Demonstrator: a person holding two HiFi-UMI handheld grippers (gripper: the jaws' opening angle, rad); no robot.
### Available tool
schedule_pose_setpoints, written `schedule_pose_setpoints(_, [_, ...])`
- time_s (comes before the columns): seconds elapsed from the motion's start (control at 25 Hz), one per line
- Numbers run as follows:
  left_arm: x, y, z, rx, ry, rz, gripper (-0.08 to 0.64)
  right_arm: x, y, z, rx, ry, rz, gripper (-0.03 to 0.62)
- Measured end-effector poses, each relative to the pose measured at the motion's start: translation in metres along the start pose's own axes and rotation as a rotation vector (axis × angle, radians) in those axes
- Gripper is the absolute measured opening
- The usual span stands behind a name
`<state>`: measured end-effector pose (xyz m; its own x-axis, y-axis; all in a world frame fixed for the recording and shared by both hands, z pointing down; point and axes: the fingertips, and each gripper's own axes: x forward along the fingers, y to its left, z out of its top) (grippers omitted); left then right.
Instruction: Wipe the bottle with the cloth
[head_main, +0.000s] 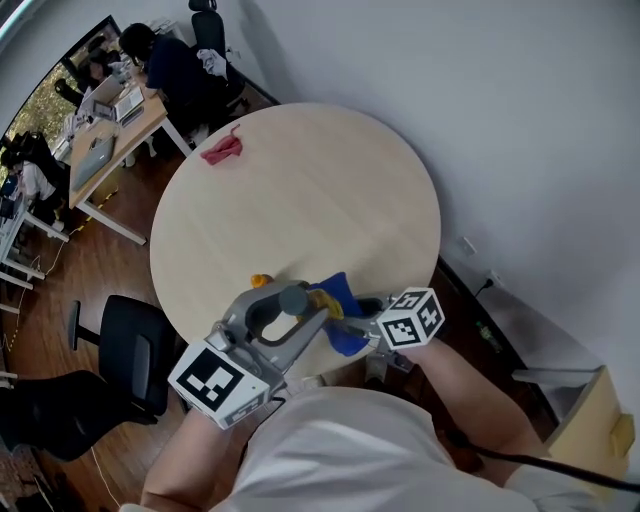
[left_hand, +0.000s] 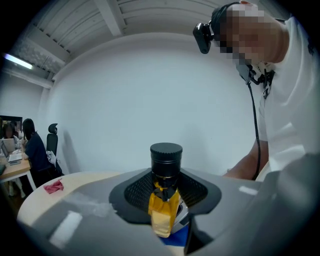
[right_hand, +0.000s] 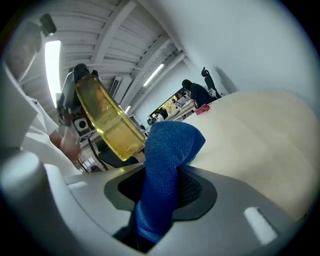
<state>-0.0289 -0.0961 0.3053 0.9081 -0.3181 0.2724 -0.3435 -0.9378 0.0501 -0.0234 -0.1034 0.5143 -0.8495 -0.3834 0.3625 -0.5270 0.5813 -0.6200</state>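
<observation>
White wall (head_main: 500, 120) stands behind a round tabletop (head_main: 320, 190) of pale wood, and at the far left of the room there are desks (head_main: 105, 135) with people who sit at them. On the far side of the tabletop lies a small red rag (head_main: 222, 149), well apart from the work and not touched. Both tools are raised above the near edge of the tabletop, close to the person's body. The left gripper (left_hand: 165, 197) has its jaws clenched on the bottle (left_hand: 164, 210), which holds yellow liquid; its black cap (left_hand: 166, 157) points away from the camera, above the jaws. The right gripper (right_hand: 161, 195) has its jaws clenched on the blue cloth (right_hand: 167, 155), and a free fold of the cloth rises out of them. In the right gripper view this fold is just beside the lower part of the yellow body of the bottle, but I cannot tell if it really presses on it. I judge that the step in hand is the wiping itself, or its very beginning, because both things are already grasped and brought together. The next move, in my opinion, calls for pushing the fold against the bottle's side and sliding it along the body, while the left gripper holds firm and perhaps turns the bottle, so that other sides also come to the cloth.
</observation>
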Motion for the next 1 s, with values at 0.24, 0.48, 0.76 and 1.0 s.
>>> schedule_pose_setpoints(0.24, [0.0, -0.002, -0.003, 0.019, -0.006, -0.029, 0.152, -0.008, 0.021, -0.012, 0.048, -0.033, -0.019, 0.15])
schedule_pose_setpoints(0.48, [0.009, -0.005, -0.002, 0.034, -0.025, -0.059, 0.152, -0.025, 0.039, -0.038, 0.068, -0.028, -0.029, 0.15])
schedule_pose_setpoints(0.76, [0.019, 0.006, -0.011, 0.032, -0.006, -0.058, 0.152, -0.063, 0.062, -0.059, 0.055, -0.05, -0.062, 0.15])
schedule_pose_setpoints(1.0, [0.038, 0.03, -0.034, 0.032, 0.003, 0.0, 0.152, -0.113, 0.057, -0.055, 0.049, -0.146, -0.183, 0.15])
